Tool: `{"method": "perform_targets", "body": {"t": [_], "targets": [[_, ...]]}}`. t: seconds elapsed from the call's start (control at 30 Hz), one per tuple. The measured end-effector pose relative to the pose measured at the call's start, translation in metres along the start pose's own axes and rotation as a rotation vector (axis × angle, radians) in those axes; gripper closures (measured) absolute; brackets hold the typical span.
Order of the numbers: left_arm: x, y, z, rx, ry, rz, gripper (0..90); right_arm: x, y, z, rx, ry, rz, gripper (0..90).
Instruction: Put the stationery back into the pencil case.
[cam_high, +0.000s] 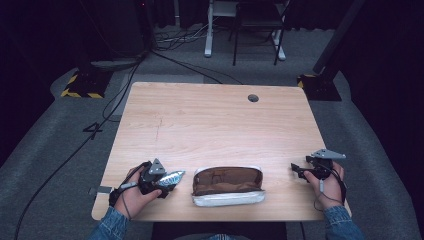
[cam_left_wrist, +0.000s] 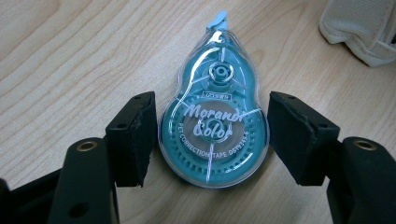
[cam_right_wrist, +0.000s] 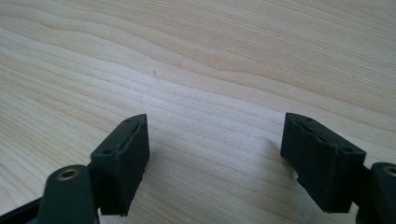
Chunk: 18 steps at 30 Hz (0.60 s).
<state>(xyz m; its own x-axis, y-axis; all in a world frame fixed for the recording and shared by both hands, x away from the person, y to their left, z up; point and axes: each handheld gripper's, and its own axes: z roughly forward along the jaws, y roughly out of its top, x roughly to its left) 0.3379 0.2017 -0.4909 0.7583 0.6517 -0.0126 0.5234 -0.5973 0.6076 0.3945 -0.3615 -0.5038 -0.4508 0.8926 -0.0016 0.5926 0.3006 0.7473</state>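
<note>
A teal, see-through correction tape (cam_left_wrist: 214, 135) lies flat on the wooden table (cam_left_wrist: 70, 56), its tip pointing away from the camera. My left gripper (cam_left_wrist: 212, 100) has a black pad against each side of its wide body. From above, the tape (cam_high: 172, 176) sticks out of the left gripper (cam_high: 169, 181) at the table's front left. An open brown pouch (cam_high: 227, 181) with a pale zip rim lies at the front middle, just right of the tape. My right gripper (cam_high: 296, 171) rests at the front right, pointing left toward the pouch. Its jaws (cam_right_wrist: 215, 120) are open over bare wood.
A corner of the pouch's pale fabric (cam_left_wrist: 359, 28) shows at the upper right of the left gripper view. A round cable hole (cam_high: 253, 98) sits near the table's far edge. Beyond the table are cables, stand bases and a chair on grey carpet.
</note>
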Motion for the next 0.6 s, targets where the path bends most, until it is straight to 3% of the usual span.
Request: {"method": "perform_targets", "body": {"t": [0.3,0.53,0.6], "targets": [[0.0004,-0.0003,-0.0010,0.000,-0.003,0.001,38.4,0.0001,0.0003,0.0003,0.001,0.002,-0.001,23.8],[0.0055,-0.0012,-0.0060,-0.049,-0.033,-0.064,38.7,0.0001,0.0003,0.0003,0.000,0.001,-0.001,23.8],[0.0058,0.0003,-0.0099,-0.064,-0.036,-0.064,38.7,0.0001,0.0003,0.0003,0.000,0.001,-0.001,23.8]]}}
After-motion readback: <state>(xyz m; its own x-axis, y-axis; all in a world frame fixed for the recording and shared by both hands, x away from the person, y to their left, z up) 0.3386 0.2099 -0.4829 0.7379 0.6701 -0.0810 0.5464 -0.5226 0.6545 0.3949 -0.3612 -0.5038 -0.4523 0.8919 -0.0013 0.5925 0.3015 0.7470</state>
